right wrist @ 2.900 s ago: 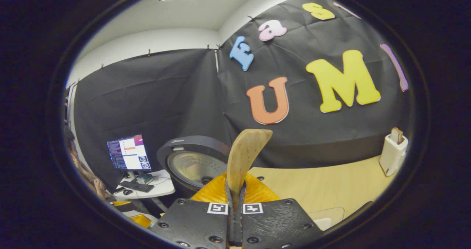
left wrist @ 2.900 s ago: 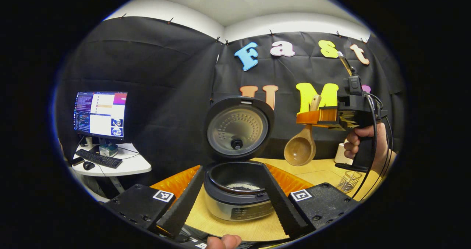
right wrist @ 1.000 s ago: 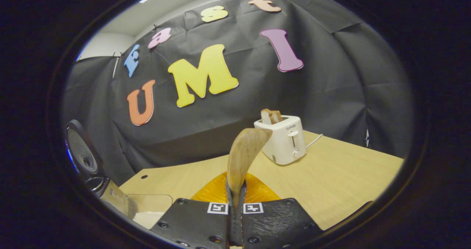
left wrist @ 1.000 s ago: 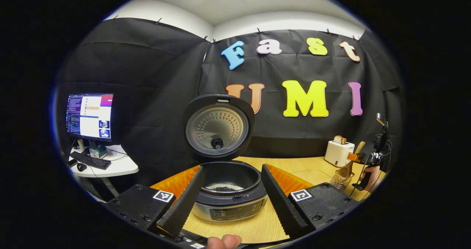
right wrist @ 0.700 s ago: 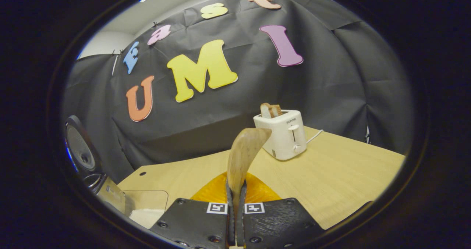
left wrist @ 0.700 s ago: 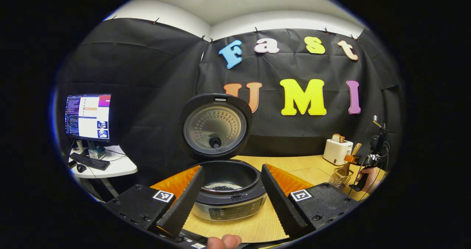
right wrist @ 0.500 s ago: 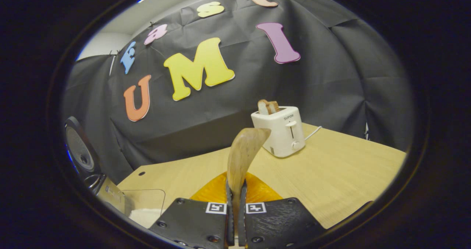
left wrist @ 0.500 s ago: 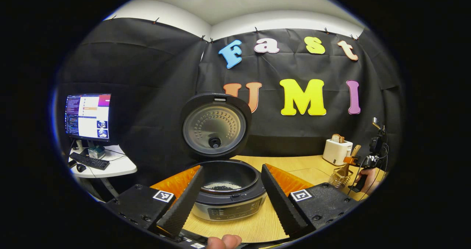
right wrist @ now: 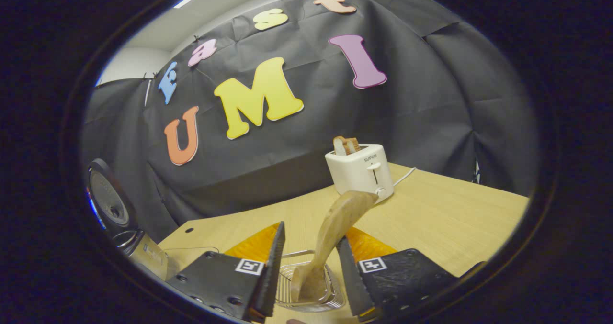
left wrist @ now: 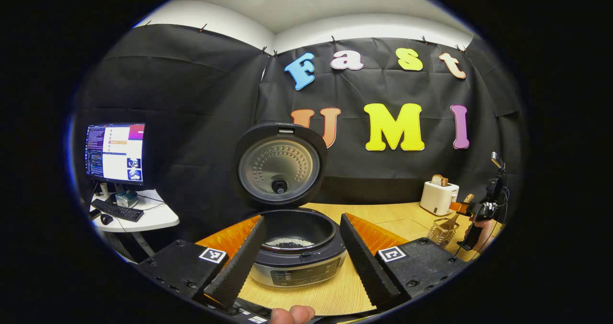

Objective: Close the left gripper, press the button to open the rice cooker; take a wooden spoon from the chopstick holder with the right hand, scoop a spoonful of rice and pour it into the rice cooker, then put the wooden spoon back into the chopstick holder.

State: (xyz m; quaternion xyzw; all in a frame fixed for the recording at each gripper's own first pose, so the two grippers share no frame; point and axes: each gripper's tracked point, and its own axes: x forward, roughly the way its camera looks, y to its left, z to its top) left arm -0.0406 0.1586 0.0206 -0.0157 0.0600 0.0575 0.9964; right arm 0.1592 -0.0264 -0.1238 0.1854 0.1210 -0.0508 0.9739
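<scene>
- Left gripper view: the left gripper (left wrist: 300,247) has its fingers spread wide and holds nothing. Straight ahead between them sits the rice cooker (left wrist: 298,257), its lid (left wrist: 279,163) standing up and a thin layer of rice (left wrist: 289,242) in the pot.
- Far off ahead and to the right, the right gripper (left wrist: 467,208) is beside the wire chopstick holder (left wrist: 443,230), with the wooden spoon (left wrist: 454,216) standing in it. A hand (left wrist: 483,228) holds that gripper. At this distance it is too small to tell whether its fingers touch the spoon.
- Right gripper view: the right gripper (right wrist: 306,266) has its fingers spread apart. The spoon (right wrist: 335,230) rises between them, touching neither as far as I can tell. Its bowl end sits down in the holder (right wrist: 306,285), just below the fingertips, and its handle leans up and to the right.
- A toaster (right wrist: 360,170) stands ahead on the table (right wrist: 455,218).
- Judging by looks, the spoon is light, stiff and smooth. It takes a firm pinch low on the flat handle and could swivel if held loosely.
- The holder's base and the spoon's bowl are partly cut off by the fingers. How deep the spoon sits is hard to make out.
</scene>
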